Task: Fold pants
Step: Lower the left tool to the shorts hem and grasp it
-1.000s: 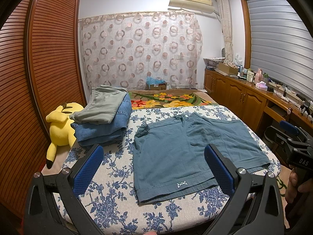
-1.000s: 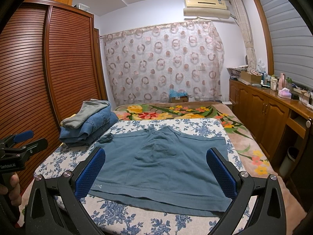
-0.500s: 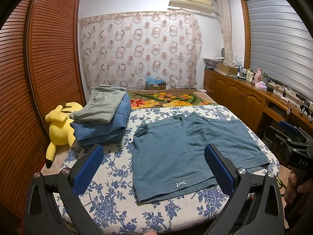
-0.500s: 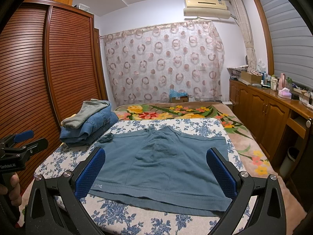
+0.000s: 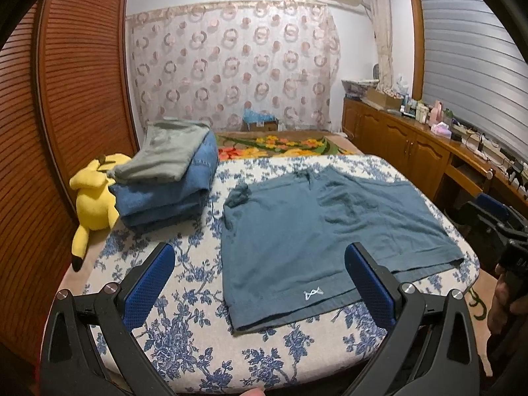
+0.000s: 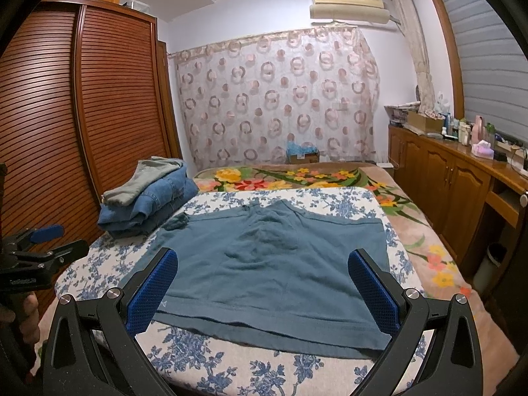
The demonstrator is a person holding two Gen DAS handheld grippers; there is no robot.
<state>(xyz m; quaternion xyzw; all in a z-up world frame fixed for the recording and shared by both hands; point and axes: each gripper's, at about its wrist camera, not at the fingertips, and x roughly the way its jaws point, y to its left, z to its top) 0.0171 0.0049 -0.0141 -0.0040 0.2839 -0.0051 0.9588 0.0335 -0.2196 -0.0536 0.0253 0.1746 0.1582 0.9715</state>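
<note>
Teal-blue shorts (image 5: pixel 313 231) lie spread flat on the floral bedsheet (image 5: pixel 184 297), waistband far, hems near; they also show in the right wrist view (image 6: pixel 270 270). A small white logo (image 5: pixel 312 293) marks the near left hem. My left gripper (image 5: pixel 260 283) is open and empty, held above the near left edge of the shorts. My right gripper (image 6: pixel 264 290) is open and empty, above the near hem. Each gripper shows at the edge of the other's view: the right one (image 5: pixel 495 221) and the left one (image 6: pixel 43 244).
A stack of folded jeans (image 5: pixel 171 194) with grey trousers (image 5: pixel 165 155) on top sits at the bed's far left. A yellow plush toy (image 5: pixel 95 198) lies beside it by the wooden wardrobe (image 5: pixel 49 132). A wooden cabinet (image 6: pixel 462 181) runs along the right wall.
Both grippers have tilted slightly downward toward the bed. The shorts have not moved and both grippers stay open.
</note>
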